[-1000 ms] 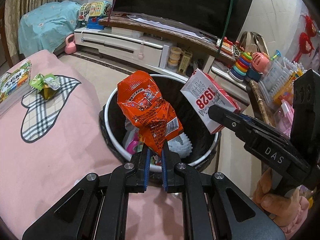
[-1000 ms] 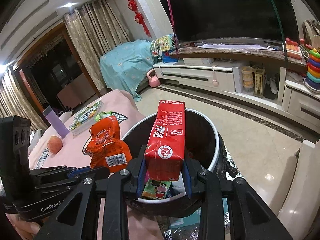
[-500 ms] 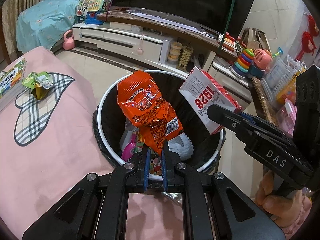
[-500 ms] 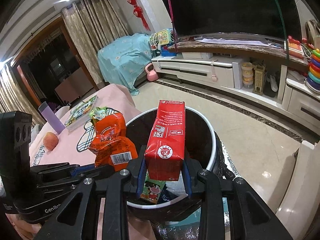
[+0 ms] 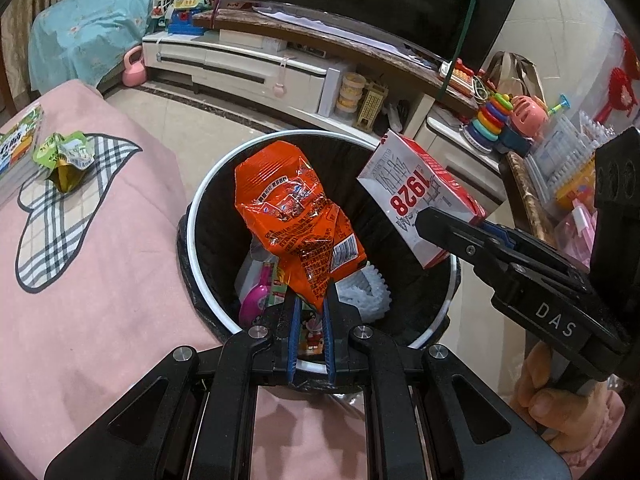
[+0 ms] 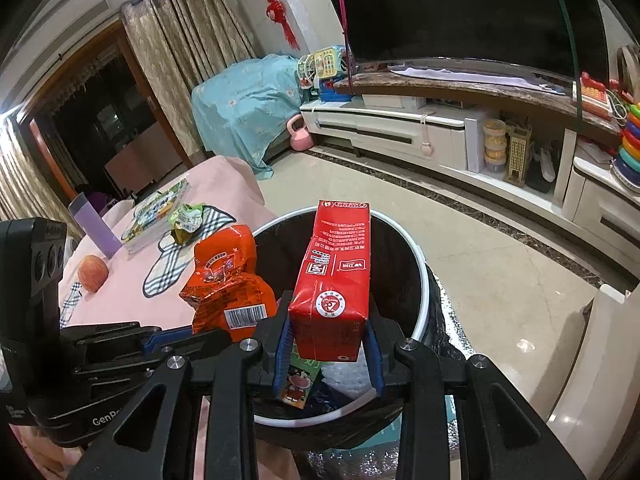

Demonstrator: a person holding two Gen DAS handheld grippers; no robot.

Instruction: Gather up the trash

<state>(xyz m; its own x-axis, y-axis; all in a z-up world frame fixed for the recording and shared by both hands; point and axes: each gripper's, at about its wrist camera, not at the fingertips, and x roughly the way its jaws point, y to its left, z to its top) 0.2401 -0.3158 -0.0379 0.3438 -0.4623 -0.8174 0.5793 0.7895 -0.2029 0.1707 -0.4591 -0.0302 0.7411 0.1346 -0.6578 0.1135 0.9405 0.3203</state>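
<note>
A black bin with a white rim (image 5: 208, 184) (image 6: 418, 264) stands beside the pink-covered table and holds several pieces of trash. Over its mouth my left gripper (image 5: 310, 292) is shut on the lower corner of an orange snack bag (image 5: 292, 216) (image 6: 228, 280). My right gripper (image 6: 326, 320) is shut on the base of a red and white milk carton (image 6: 334, 280) (image 5: 416, 192), which it keeps upright above the bin. A crumpled green wrapper (image 5: 64, 156) (image 6: 188, 220) lies on the table's checked patch.
The pink table (image 5: 100, 280) carries a stack of books (image 6: 156, 216), a purple cup (image 6: 94, 224) and an apple (image 6: 93, 273). Beyond the bin are tiled floor (image 6: 500, 264), a white TV cabinet (image 5: 240, 68) and shelves of toys (image 5: 496, 120). A hand (image 5: 552, 392) grips the right tool.
The left wrist view has come forward over the bin, showing more of its inside. Both grippers still grip the bag and the carton.
</note>
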